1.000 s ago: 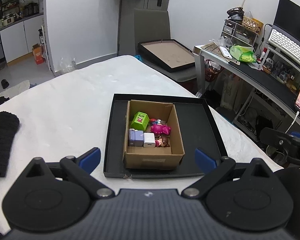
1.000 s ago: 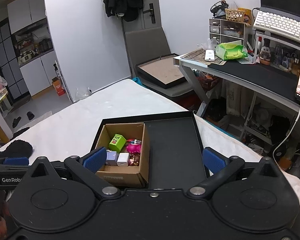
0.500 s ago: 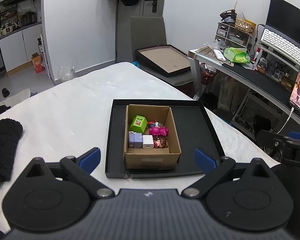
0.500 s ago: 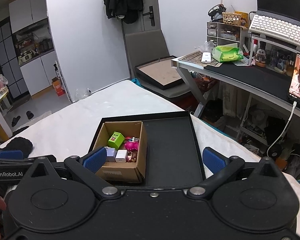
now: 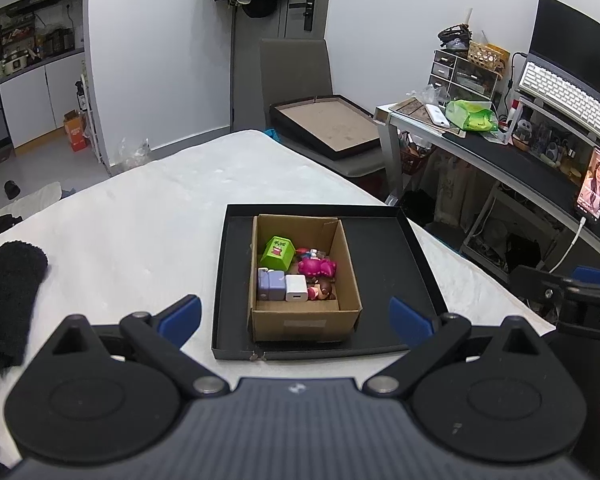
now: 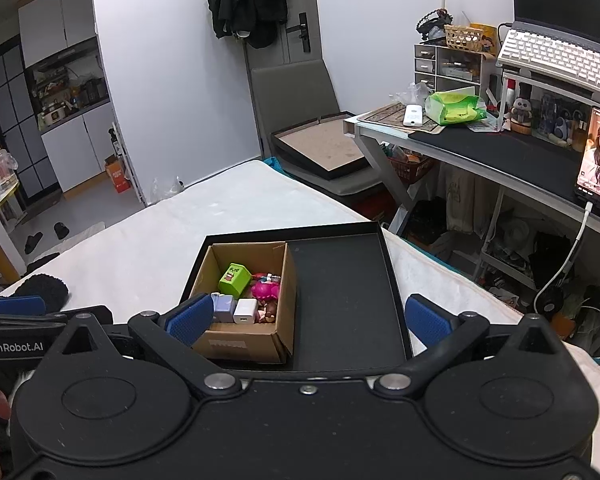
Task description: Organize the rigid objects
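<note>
Both jaws spread wide and empty, cardboard box (image 5: pixel 305 318) ahead between them, inside black tray (image 5: pixel 396 252).

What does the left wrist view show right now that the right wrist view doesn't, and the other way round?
Only the left wrist view shows the black tray's near rim and the box's front wall unobstructed. Only the right wrist view shows the GenRobot.AI lettering on the left gripper and the bare tray floor beside the box. Both show the cardboard box in the tray, holding the green cube, white charger and pink toy. Both grippers are open and empty.
</note>
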Demonstrator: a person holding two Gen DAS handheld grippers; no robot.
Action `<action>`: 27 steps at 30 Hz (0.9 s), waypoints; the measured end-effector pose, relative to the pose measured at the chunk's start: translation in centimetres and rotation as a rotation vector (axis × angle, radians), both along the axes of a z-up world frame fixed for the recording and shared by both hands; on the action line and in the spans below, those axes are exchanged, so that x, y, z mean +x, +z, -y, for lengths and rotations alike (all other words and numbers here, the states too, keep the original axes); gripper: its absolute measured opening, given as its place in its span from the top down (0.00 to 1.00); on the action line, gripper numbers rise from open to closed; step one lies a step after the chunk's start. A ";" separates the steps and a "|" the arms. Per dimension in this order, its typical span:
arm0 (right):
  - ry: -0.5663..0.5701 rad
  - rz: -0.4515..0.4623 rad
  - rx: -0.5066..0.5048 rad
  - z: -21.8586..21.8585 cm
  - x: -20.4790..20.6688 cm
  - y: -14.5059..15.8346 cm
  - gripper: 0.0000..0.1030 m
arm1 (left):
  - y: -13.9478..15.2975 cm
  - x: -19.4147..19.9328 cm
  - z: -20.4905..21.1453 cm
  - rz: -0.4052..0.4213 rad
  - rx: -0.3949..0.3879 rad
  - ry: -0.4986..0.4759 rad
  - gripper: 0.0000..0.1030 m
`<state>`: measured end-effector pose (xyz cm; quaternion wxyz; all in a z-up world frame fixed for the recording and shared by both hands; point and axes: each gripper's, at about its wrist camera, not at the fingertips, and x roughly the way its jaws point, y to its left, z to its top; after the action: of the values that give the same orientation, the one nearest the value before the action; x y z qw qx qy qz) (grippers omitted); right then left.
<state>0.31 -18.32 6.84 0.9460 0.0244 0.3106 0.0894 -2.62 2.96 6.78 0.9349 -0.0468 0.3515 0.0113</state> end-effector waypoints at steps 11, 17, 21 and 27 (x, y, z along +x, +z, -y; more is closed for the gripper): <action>-0.001 0.001 -0.015 -0.1 -0.6 -0.2 0.00 | 0.0 -0.2 0.2 0.005 -0.001 -0.006 0.03; 0.000 0.001 -0.017 -0.1 -0.7 -0.1 0.00 | 0.0 -0.3 0.3 0.005 -0.004 -0.008 0.03; 0.003 0.005 -0.022 -0.1 -1.0 0.0 0.00 | 0.2 -0.5 0.2 0.008 -0.006 -0.009 0.03; -0.008 0.001 -0.022 0.0 -1.1 0.1 0.00 | 0.2 -0.7 -0.1 0.006 -0.007 -0.007 0.03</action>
<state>-0.77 -18.32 6.95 0.9467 0.0152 0.3112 0.0822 -3.31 3.03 6.99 0.9359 -0.0487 0.3488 0.0067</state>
